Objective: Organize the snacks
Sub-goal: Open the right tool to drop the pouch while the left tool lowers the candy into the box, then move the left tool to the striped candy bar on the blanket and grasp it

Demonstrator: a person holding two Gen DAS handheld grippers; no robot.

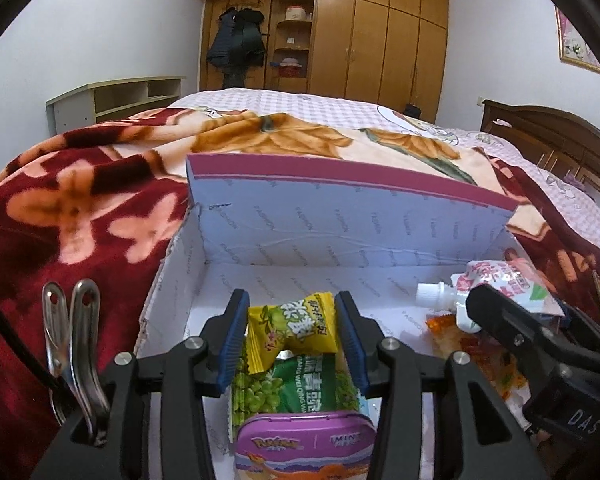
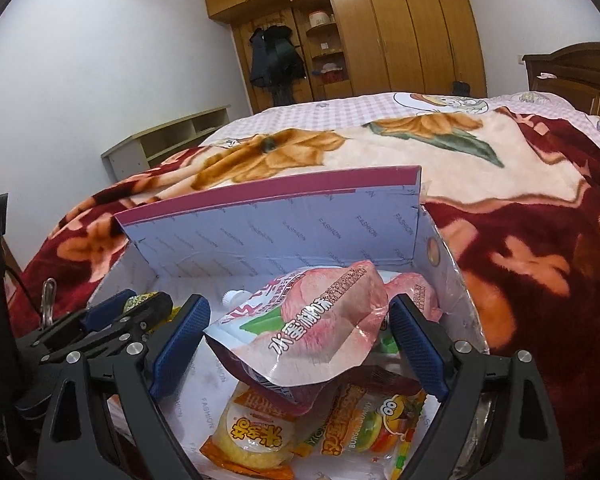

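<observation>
A yellow snack packet (image 1: 292, 326) is framed by the left gripper (image 1: 294, 336), its jaws barely apart, low centre over the box (image 1: 220, 248); a peach pouch (image 2: 320, 320) sits between the right gripper's (image 2: 300, 344) wide-spread jaws, apparently for sorting.

Both point downward: the left gripper (image 1: 294, 342) with fingers narrowly parted, the right gripper (image 2: 300, 344) spread wide.

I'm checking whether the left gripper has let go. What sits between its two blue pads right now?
In the left wrist view, a yellow snack packet sits between the left gripper pads, above a green packet in the box. Pad contact is unclear.
</observation>
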